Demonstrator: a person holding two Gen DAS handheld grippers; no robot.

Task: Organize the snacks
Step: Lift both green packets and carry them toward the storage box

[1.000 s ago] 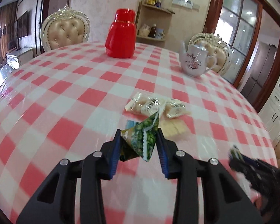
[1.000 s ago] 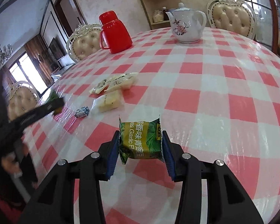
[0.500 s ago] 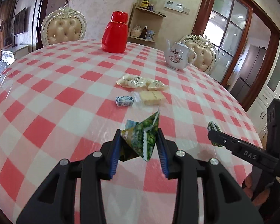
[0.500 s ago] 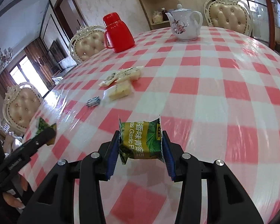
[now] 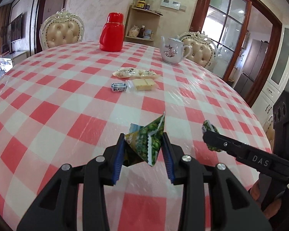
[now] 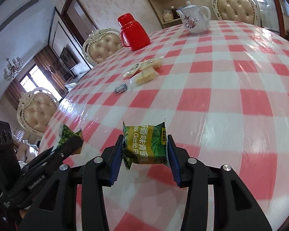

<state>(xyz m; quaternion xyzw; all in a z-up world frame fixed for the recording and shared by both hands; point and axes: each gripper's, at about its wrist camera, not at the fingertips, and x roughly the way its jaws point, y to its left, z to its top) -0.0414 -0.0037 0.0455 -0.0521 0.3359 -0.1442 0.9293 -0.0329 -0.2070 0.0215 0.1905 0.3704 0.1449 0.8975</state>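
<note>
My left gripper (image 5: pixel 143 146) is shut on a green pea snack packet (image 5: pixel 147 142), held above the near part of the red-and-white checked table (image 5: pixel 67 96). My right gripper (image 6: pixel 145 150) is shut on a second green pea packet (image 6: pixel 144 144) with "Garlic" print, also above the near table. The right gripper shows at the right of the left wrist view (image 5: pixel 212 136), the left gripper at the left of the right wrist view (image 6: pixel 71 140). Mid-table lie pale wrapped snacks (image 5: pixel 134 72), a clear-wrapped yellow biscuit (image 5: pixel 144 84) and a small blue-white candy (image 5: pixel 119 87).
A red thermos jug (image 5: pixel 112 32) and a white floral teapot (image 5: pixel 172 51) stand at the far side of the table. Cream tufted chairs (image 5: pixel 62 31) ring the table. A corner shelf with jars (image 5: pixel 144 32) is on the back wall.
Both grippers have pulled back toward the near table edge with their packets still held. The snack pile now lies farther away, and the two grippers are closer together.
</note>
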